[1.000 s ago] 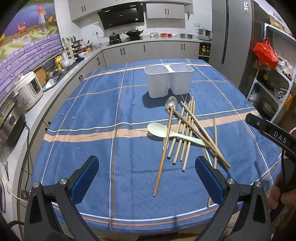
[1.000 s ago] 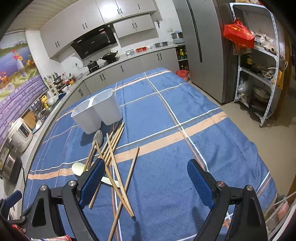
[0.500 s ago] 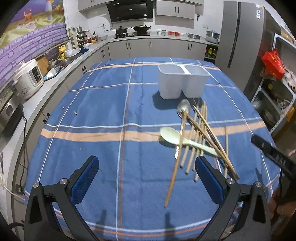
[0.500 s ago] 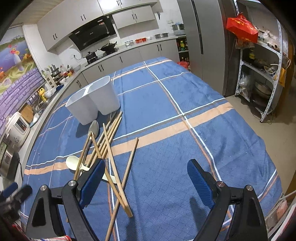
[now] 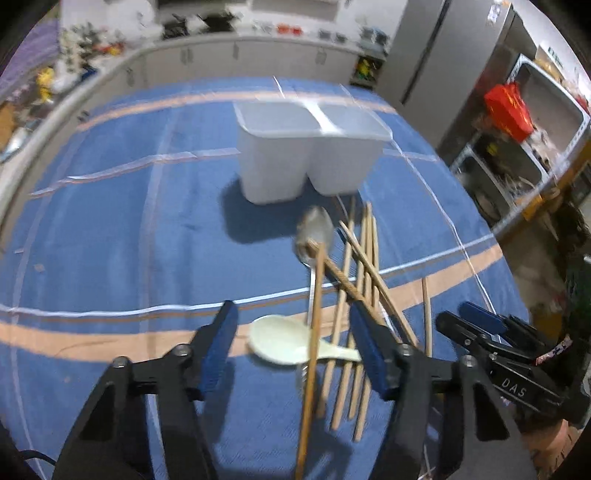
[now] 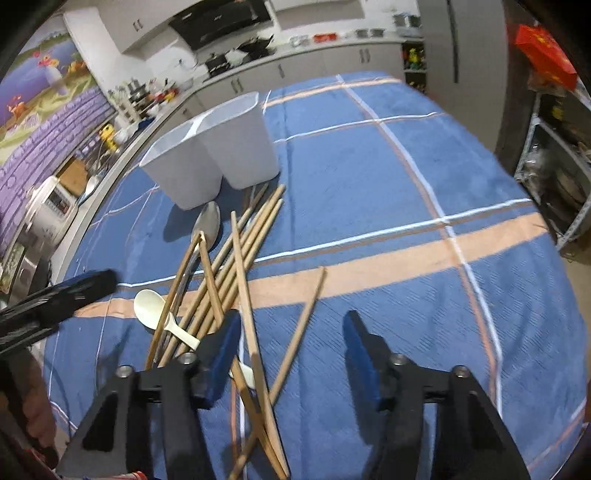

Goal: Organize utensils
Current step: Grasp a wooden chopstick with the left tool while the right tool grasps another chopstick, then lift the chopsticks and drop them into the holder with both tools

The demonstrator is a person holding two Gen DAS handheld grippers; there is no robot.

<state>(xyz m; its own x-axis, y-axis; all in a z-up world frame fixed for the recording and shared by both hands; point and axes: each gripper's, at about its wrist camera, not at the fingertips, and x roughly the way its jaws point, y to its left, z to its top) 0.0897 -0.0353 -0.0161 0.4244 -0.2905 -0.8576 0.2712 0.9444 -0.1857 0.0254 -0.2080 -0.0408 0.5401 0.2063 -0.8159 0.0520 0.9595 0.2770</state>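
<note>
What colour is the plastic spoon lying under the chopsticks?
The plastic spoon is a pale cream, almost white; the left wrist view shows it best.

Home kitchen: range hood (image 6: 221, 18), cabinets (image 6: 295, 68), fridge (image 5: 443, 55).

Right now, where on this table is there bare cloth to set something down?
Bare cloth lies right of the lone chopstick, out to the table's right edge, and left of the white holder and cream spoon. The strip from the holder down past the metal spoon is crowded with crossed chopsticks; both open tools, left tool and right tool, hover there.
</note>
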